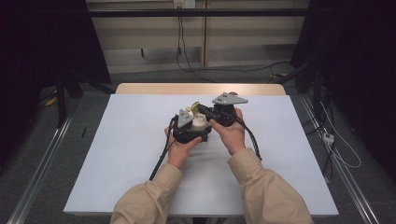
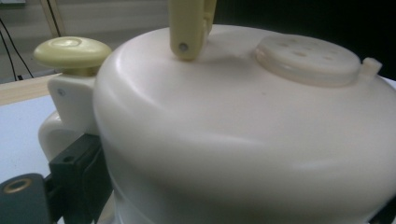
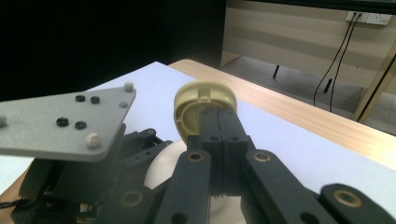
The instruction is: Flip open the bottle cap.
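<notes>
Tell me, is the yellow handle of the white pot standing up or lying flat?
Standing up. The right tongs are shut on the yellow handle, raised above the white pot.

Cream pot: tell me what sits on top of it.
On the cream pot: a round perforated disc, a pale yellow handle rising from its top, and a yellow knob beside it. The pot's inside is covered by its domed top.

Beige sleeves [image 1: 261, 186]; 2 black claws, each with a grey screwed plate [image 1: 229, 99] and black cable [image 1: 161, 158].
</notes>
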{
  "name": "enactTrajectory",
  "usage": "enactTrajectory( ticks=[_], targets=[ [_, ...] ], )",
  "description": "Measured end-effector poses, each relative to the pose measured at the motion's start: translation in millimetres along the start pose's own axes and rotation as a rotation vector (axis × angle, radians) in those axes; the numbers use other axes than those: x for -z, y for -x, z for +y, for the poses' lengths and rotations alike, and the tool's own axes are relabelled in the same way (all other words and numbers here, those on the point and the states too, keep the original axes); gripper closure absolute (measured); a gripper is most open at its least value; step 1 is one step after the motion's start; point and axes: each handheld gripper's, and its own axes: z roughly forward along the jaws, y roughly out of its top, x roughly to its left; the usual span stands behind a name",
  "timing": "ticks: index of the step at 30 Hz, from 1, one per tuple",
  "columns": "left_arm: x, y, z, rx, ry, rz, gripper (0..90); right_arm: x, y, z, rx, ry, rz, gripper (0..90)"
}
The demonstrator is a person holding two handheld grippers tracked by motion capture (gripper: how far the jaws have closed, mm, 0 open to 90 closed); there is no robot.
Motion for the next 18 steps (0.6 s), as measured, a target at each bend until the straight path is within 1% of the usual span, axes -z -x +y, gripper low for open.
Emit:
enactTrajectory(
  ticks=[7, 11, 13, 16, 17, 18],
  targets=[
    [0.2, 0.1, 0.1, 0.0, -0.002, 0.0, 6.6, -4.5, 0.5, -0.5, -0.001, -0.004, -0.004, 90.0],
    [0.3, -0.2, -0.1, 0.002, -0.001, 0.0, 6.6, -3.5, 1.9, -0.9, -0.002, -0.007, -0.002, 89.9],
    [0.5, -1.0, 0.1, 0.002, -0.004, -0.006, 6.5, -1.1, 2.6, -0.8, 0.002, -0.006, -0.013, 88.0],
    [0.9, -1.6, 0.1, -0.002, -0.005, -0.013, 6.4, 3.4, 3.2, -0.7, 0.005, 0.001, -0.009, 85.2],
    [1.1, -1.4, 0.2, 0.004, -0.006, -0.014, 6.4, 4.5, 3.0, -1.0, 0.005, -0.001, 0.0, 83.9],
    [1.3, -1.4, 0.2, -0.004, -0.006, -0.013, 6.3, 5.7, 2.7, -1.5, 0.008, -0.001, -0.003, 82.8]
  ],
)
